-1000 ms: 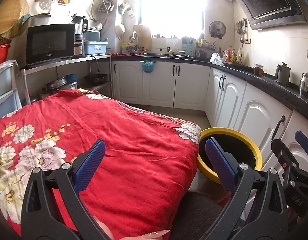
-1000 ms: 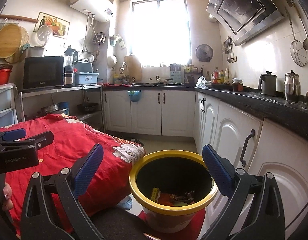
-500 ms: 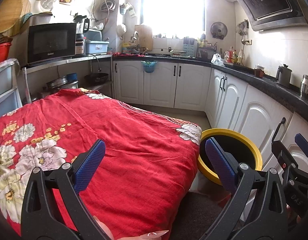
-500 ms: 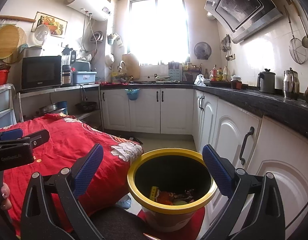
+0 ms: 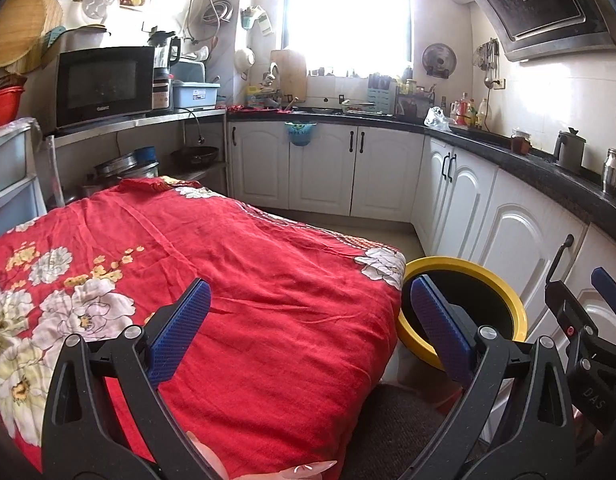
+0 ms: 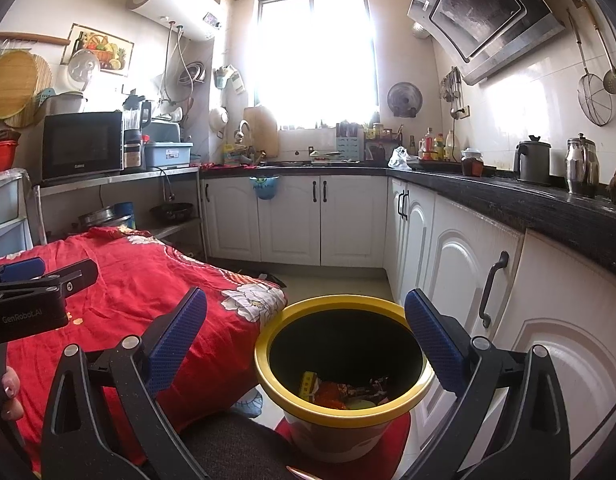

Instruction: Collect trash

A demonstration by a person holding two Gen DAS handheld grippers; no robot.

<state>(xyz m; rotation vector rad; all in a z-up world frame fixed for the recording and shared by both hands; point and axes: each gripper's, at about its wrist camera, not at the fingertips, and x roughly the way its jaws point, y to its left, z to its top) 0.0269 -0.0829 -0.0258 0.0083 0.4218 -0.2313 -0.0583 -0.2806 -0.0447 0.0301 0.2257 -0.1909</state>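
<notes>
**Both jaws empty, bin loaded, almost nothing moving**

My left gripper [image 5: 306, 328] and right gripper [image 6: 306, 336] both stand with jaws wide and nothing between them. Over the last second my views have only drifted slightly; nothing was picked up or dropped. I take that as a pause between items, or the end. The trash [image 6: 343, 390] lies at the bottom of the yellow-rimmed bin [image 6: 268, 336], just beside the red floral cloth [image 5: 236, 264], which looks bare. From the left the bin's inside is black. Its base is cut off below, and I cannot identify the individual scraps.
</notes>
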